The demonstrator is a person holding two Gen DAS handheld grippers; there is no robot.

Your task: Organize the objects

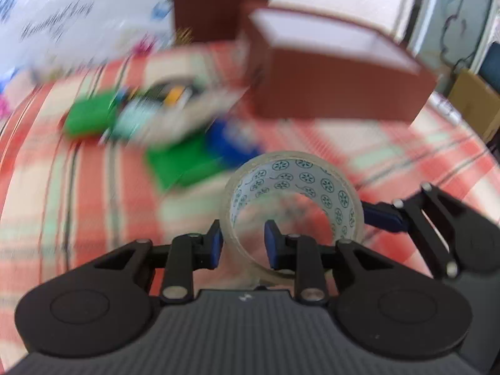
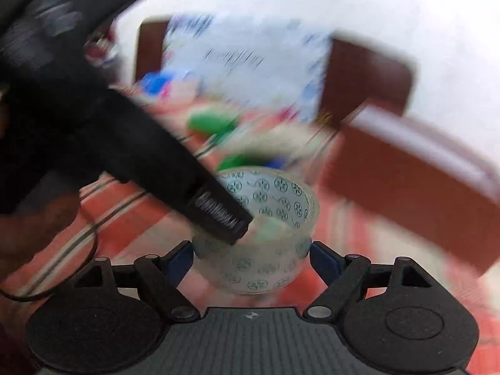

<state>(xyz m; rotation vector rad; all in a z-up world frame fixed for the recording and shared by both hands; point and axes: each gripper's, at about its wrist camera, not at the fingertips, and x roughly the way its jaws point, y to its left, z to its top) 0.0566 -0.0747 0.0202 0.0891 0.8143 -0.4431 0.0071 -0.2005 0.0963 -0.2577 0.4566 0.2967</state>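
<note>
A roll of clear tape [image 1: 293,200] with a white patterned core is held by both grippers above the checked cloth. My left gripper [image 1: 243,243] is shut on the roll's near wall, one finger outside and one inside the ring. My right gripper [image 2: 251,257] is shut across the outside of the same roll [image 2: 265,237]. In the left wrist view the right gripper's blue pad [image 1: 381,217] touches the roll's right side. In the right wrist view the left gripper's finger [image 2: 218,212] reaches into the ring. Both views are blurred by motion.
An open brown box [image 1: 331,72] with a white inside stands at the back right, and also shows in the right wrist view [image 2: 422,168]. A pile of green and blue items and a pale dish [image 1: 162,109] lies at the back left. A red-and-white checked cloth [image 1: 78,203] covers the table.
</note>
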